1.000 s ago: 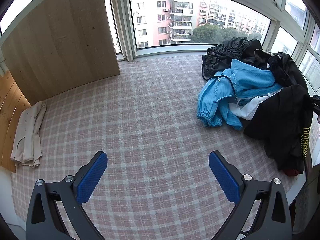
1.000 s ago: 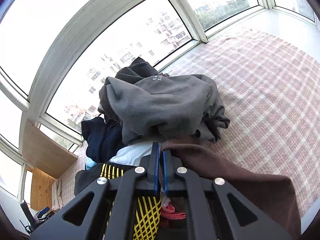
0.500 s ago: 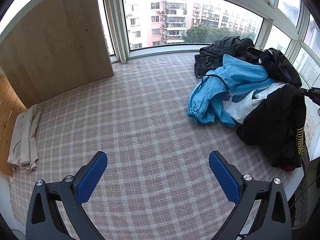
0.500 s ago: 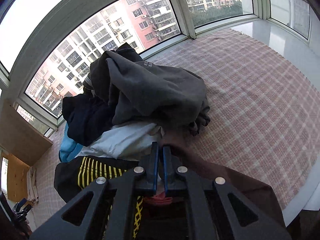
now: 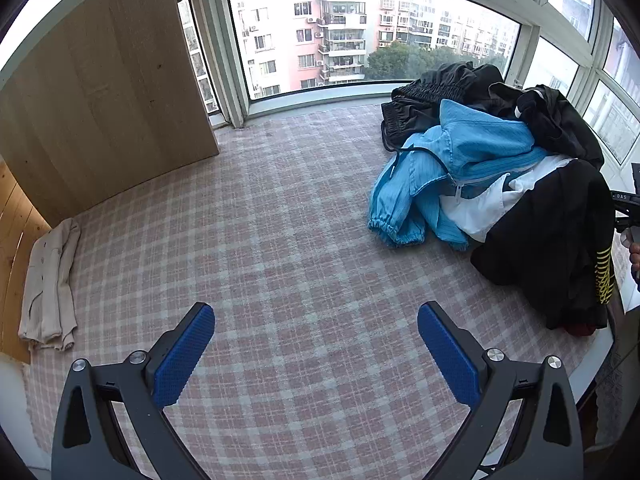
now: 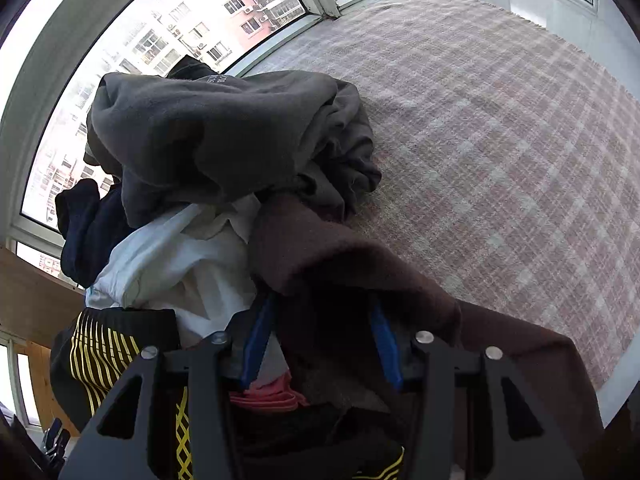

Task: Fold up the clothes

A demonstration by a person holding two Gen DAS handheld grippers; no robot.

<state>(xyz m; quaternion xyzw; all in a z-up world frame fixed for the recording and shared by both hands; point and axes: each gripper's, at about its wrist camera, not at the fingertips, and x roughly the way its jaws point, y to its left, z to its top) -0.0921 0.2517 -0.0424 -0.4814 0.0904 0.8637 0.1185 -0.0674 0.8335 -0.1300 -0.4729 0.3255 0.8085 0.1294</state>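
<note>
Both grippers gape — right gripper (image 6: 320, 340) straddling brown garment (image 6: 340, 272).

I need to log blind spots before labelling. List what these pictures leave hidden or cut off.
- Right gripper fingertips: right wrist view, covered by the brown garment.
- Pink cloth: mostly buried under the pile and gripper frame.
- Grey garment lettering: too small to read.
- Black garment with yellow stripes: left wrist view, cut off at the right edge.

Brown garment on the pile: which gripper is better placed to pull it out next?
Right. The right gripper has its jaws open around a fold of the brown garment. The left gripper hangs open over bare plaid blanket, away from the pile.
</note>
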